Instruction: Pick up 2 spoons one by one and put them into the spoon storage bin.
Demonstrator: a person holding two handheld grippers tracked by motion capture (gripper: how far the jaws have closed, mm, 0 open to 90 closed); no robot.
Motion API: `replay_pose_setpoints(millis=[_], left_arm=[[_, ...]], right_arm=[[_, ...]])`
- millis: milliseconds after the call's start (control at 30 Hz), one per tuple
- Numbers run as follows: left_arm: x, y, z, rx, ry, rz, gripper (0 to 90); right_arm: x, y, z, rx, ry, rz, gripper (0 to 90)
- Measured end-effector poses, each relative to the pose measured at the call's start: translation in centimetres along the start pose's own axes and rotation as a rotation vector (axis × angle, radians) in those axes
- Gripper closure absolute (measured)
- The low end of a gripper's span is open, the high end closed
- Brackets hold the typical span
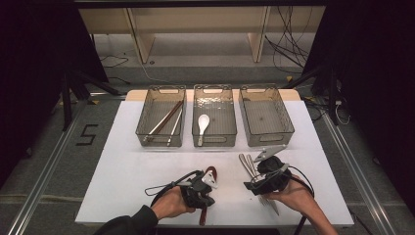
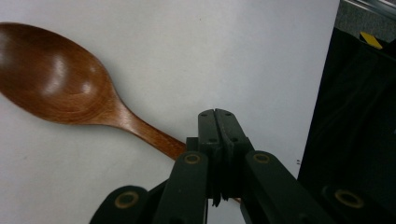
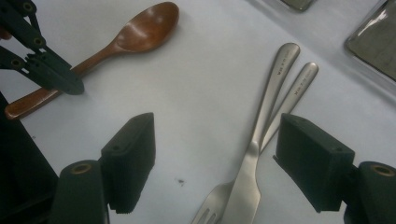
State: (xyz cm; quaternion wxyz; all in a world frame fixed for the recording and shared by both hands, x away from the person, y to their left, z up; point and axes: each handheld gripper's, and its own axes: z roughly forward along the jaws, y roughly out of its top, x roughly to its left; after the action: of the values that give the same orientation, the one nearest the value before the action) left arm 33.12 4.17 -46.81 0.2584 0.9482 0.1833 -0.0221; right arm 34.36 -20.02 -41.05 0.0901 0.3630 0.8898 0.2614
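Sorting cutlery into three bins, by the look of it; partly done.

Left bin (image 1: 145,125), smoked translucent plastic with cut-out handles: holds chopsticks (image 1: 165,123), long thin sticks, some dark wood, some pale or metal (too small to tell apart with certainty); middle bin (image 1: 231,120), same make, ribbed clear floor: one white spoon (image 1: 203,124), glossy, ceramic-looking, short flat handle; right bin (image 1: 286,117): nothing in it.

Left on the white tabletop (image 1: 122,166): one wooden spoon (image 2: 60,84) and two forks (image 3: 261,135).

Left gripper (image 2: 218,114): jaws brought together on the handle of the wooden spoon, which passes behind the tips in its own view and lies flat on the table near the front edge; pinch looks made, lift not yet; spoon is red-brown, lacquered, broad oval bowl with a soft sheen, slim tapering handle.

Right gripper (image 3: 212,158): jaws spread wide, hovering over the forks with both pads clear of them; forks are brushed steel, matte, slender handles with rounded stamped ends, lying crossed, one on top of the other, tines toward the person.

Judgement: spoon probably goes to the middle bin, forks to the right one.
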Motion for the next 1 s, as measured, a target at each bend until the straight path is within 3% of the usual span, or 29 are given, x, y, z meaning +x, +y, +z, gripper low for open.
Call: replay_pose_setpoints(millis=[167,500,767,1000], left_arm=[[0.1,0.0,0.1,0.024,0.012,0.016,88.7],[1.4,-0.6,-0.7,0.087,-0.003,-0.016,88.7],[4.0,-1.7,-2.1,0.136,0.089,-0.06,88.7],[6.2,-2.4,-2.8,0.118,0.151,-0.115,88.6]], right_arm=[[0.0,0.0,0.0,-0.001,-0.001,0.001,29.3],[0.0,0.0,-0.1,-0.002,-0.004,-0.002,29.3],[-0.1,0.0,-0.1,-0.001,-0.005,-0.002,29.3],[0.0,0.0,0.0,0.001,-0.005,-0.001,29.3]])
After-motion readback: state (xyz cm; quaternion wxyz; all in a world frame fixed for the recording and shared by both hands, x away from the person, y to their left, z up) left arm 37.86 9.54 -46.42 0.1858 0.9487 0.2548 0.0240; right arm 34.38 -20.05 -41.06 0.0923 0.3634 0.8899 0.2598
